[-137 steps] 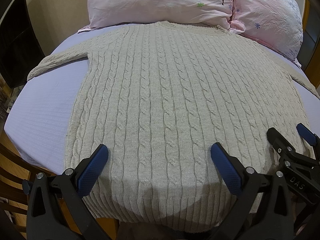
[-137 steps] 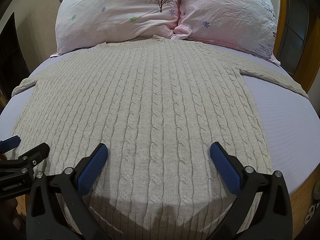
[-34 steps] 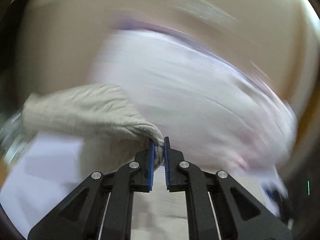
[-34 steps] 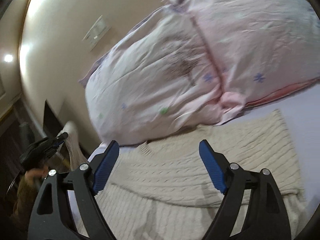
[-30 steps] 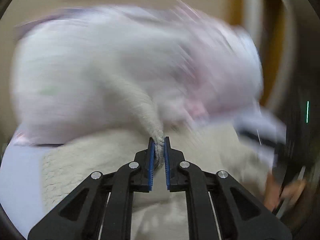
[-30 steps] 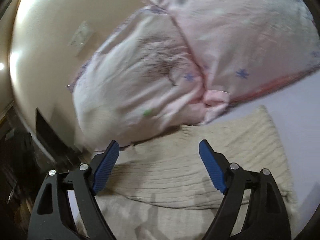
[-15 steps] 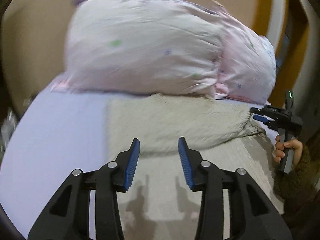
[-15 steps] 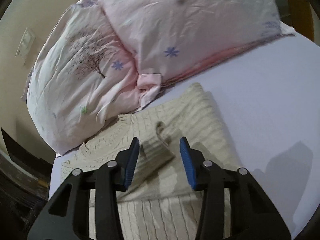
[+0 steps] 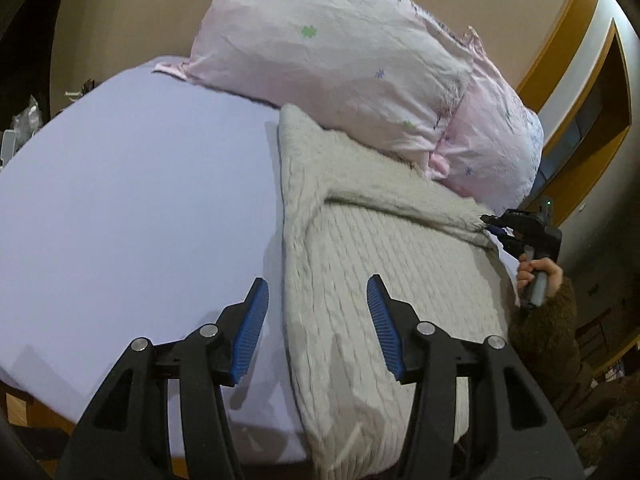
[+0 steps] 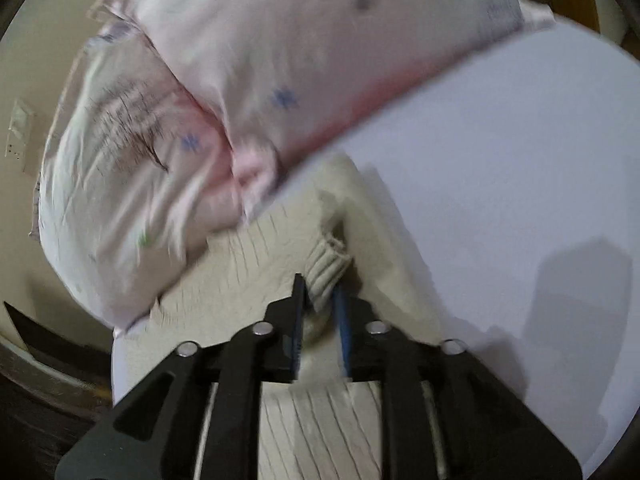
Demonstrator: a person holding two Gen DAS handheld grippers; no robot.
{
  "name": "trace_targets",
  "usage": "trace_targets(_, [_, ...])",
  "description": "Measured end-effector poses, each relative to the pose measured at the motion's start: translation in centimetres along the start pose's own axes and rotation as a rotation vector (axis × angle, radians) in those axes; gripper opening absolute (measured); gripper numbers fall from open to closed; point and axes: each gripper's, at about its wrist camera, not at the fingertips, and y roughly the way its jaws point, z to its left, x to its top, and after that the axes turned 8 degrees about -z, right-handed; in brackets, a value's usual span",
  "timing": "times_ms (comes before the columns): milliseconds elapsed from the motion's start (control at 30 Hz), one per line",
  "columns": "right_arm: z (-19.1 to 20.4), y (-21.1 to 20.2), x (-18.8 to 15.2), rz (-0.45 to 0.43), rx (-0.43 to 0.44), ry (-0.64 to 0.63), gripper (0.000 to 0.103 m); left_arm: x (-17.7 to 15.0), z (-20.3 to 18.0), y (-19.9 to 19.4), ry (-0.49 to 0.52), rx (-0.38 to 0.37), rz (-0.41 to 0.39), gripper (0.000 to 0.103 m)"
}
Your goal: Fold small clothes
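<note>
**Q:** so where's the sweater, and what are your 2 tongs doing?

**A:** The sweater (image 9: 384, 264) is flat on the purple bed sheet (image 9: 132, 200), collar end tucked up against the 2 pink pillows (image 9: 332, 52). From my left camera it fills the 3 o'clock half of the view, with bare sheet out at 9 o'clock. 1 sleeve (image 9: 404, 204) lies folded across the body toward 3 o'clock.

**Q:** left tongs holding anything?

**A:** Nope. My left tongs (image 9: 316, 316) are spread wide with nothing between the blue pads, hanging just above the sweater's near edge, 1 pad over the sheet and 1 over the knit.

**Q:** and the right?

**A:** My right tongs (image 10: 320, 304) are nearly closed, pinching the ribbed cuff (image 10: 326, 268) of a sleeve. The cuff bunches up out of the tips toward 12 o'clock. That view is blurry, so the fine detail is mush. In the left view you can see my right hand (image 9: 540, 272) at 3 o'clock, at the sweater's far edge.
</note>
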Motion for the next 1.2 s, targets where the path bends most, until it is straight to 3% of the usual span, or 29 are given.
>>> trace_targets(67, [-0.7,-2.6,-0.9,0.005,0.001,-0.059,0.052,-0.6,0.0,-0.1,-0.004,-0.020,0.028,0.053])
trace_targets(133, [-1.6,-6.1,-2.4,-0.018,-0.037,-0.140,0.063,-1.3,-0.2,-0.1,0.000,-0.034,0.049,0.056])
trace_targets(267, [-4.6,-10.1,-5.5,0.062,-0.050,-0.202,0.062,-2.9,-0.2,-0.2,-0.009,-0.057,0.082,0.057])
trace_targets(367, [-7.7,-11.3,-7.8,0.168,-0.019,-0.173,0.051,-4.2,0.0,-0.2,-0.029,-0.064,0.101,0.057])
trace_targets(400, [-8.2,-12.1,-8.4,0.160,0.015,-0.171,0.049,-4.5,0.0,-0.4,-0.032,-0.069,0.093,0.057])
trace_targets(467, [-9.1,-13.2,-10.0,0.226,0.118,-0.142,0.039,-5.3,-0.2,-1.0,-0.043,-0.092,0.087,0.057])
trace_targets(600, [-10.9,-15.1,-13.1,0.332,0.294,-0.079,0.034,-7.1,-0.6,-2.5,-0.089,-0.148,0.090,0.056])
trace_targets(700, [-11.8,-15.8,-14.8,0.400,0.376,-0.041,0.025,-8.3,-0.5,-3.3,-0.146,-0.175,0.106,0.048])
trace_targets(767, [-12.1,-15.6,-15.7,0.456,0.402,-0.040,0.012,-9.0,-0.5,-3.2,-0.169,-0.173,0.137,0.041])
trace_targets(833, [-11.9,-15.8,-16.1,0.481,0.416,-0.053,0.009,-9.8,-0.5,-2.6,-0.186,-0.167,0.176,0.035])
trace_targets(867, [-11.6,-15.9,-16.0,0.479,0.430,-0.059,0.008,-10.2,-0.5,-2.2,-0.201,-0.177,0.199,0.030])
trace_targets(900, [-11.0,-16.0,-15.6,0.469,0.452,-0.059,0.008,-10.4,-0.6,-1.9,-0.210,-0.189,0.212,0.017])
trace_targets(933, [-10.4,-15.9,-15.2,0.459,0.468,-0.055,0.007,-10.2,-0.7,-1.7,-0.219,-0.204,0.221,0.010])
trace_targets(1067, [-7.0,-16.2,-10.0,0.321,0.581,-0.053,0.007,-5.7,-2.7,-2.8,-0.145,-0.294,0.135,0.009])
trace_targets(1200, [-3.7,-13.9,-3.3,0.153,0.650,-0.010,0.007,2.4,-3.5,-1.1,-0.036,-0.250,-0.030,0.009])
